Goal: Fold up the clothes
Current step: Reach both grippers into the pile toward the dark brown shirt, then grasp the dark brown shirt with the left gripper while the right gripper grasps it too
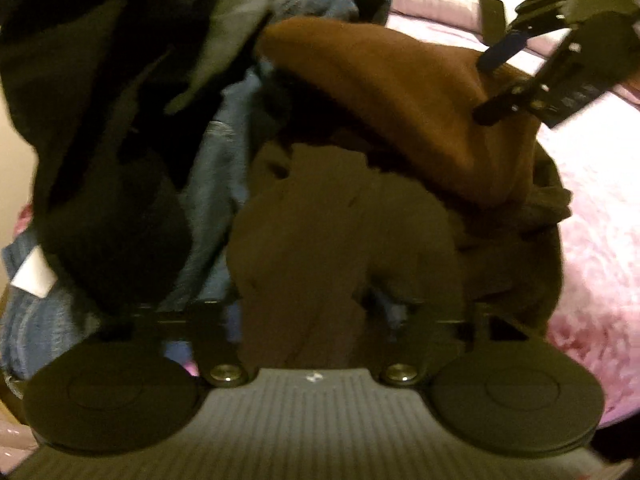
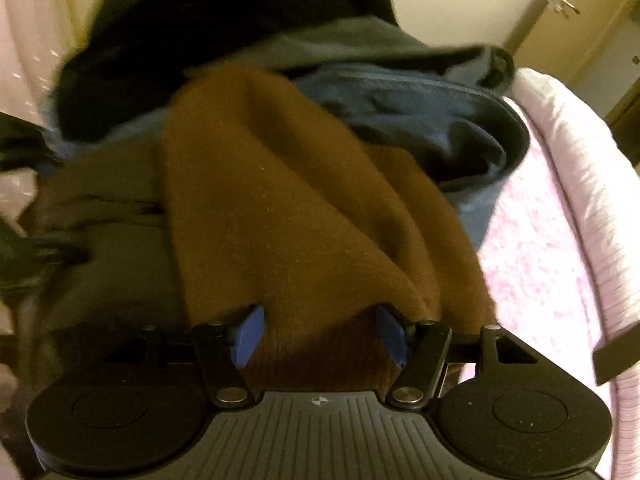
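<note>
A brown knit garment [image 1: 384, 92] lies bunched on a heap of clothes on the pink bed cover [image 1: 592, 208]. In the left wrist view its dark underside drapes over my left gripper [image 1: 308, 320] and hides the fingertips. My right gripper [image 1: 492, 84] enters from the upper right with its blue fingers [image 1: 502, 50] against the brown cloth. In the right wrist view the brown garment [image 2: 304, 208] fills the space between the blue pads [image 2: 248, 336] of my right gripper [image 2: 320, 336], which stand apart with the cloth bunched between them.
Blue jeans [image 1: 216, 184] and black and grey clothes [image 1: 92, 128] lie piled left and behind. A blue garment [image 2: 436, 124] lies behind the brown one. A pink pillow or bed edge [image 2: 576, 176] runs along the right. A cupboard door [image 2: 560, 12] stands beyond.
</note>
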Demonstrator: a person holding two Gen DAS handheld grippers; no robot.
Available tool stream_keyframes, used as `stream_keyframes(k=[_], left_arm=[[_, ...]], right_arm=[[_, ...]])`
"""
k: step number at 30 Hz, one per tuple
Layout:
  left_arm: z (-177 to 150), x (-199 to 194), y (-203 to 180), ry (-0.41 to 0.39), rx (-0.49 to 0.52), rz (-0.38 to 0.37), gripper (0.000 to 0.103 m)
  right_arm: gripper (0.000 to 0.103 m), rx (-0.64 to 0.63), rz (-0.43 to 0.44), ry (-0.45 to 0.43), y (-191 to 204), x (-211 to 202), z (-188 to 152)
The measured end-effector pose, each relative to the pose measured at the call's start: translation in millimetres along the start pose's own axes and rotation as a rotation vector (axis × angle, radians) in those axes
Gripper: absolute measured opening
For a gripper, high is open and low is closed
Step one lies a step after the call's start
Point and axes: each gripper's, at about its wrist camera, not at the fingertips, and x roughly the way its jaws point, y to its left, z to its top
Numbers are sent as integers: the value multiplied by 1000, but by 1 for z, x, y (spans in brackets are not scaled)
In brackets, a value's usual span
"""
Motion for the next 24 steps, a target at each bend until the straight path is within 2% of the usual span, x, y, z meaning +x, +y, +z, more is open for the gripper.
stream_keyframes(k=[1, 3, 6, 9, 11, 13, 15, 17, 18, 20, 24], left_arm=[[3, -3, 0, -2, -4, -12, 24], [9, -14, 4, -23, -12, -37, 17], [19, -30, 9, -55, -25, -76, 14], [29, -46, 15, -87, -37, -114, 13], [36, -57, 18, -108, -46, -139, 13], [42, -68, 22, -129, -54, -165, 13], [43, -78, 22, -140, -40, -155, 13], [47, -83, 20, -147, -43, -145, 13], [47, -89, 20, -152, -50, -144, 13], [47, -100, 21, -170, -73, -143, 13], [66, -133, 20, -237, -101, -128, 13]], right_arm=[[64, 5, 26, -4, 4, -8, -6], [64, 42, 76, 10, 16, -22, -22], [64, 82, 167, 68, 35, -29, -59], [64, -7, 203, 78, 67, -25, -81], [69, -118, 182, 27, 89, -15, -84], [69, -217, 151, -18, 106, 0, -85], [69, -306, 126, -59, 120, 15, -84], [67, -344, 134, -85, 122, 19, -80], [47, -368, 139, -99, 123, 16, -80], [17, -381, 135, -127, 121, 1, -79], [14, -312, 119, -196, 98, -46, -71]])
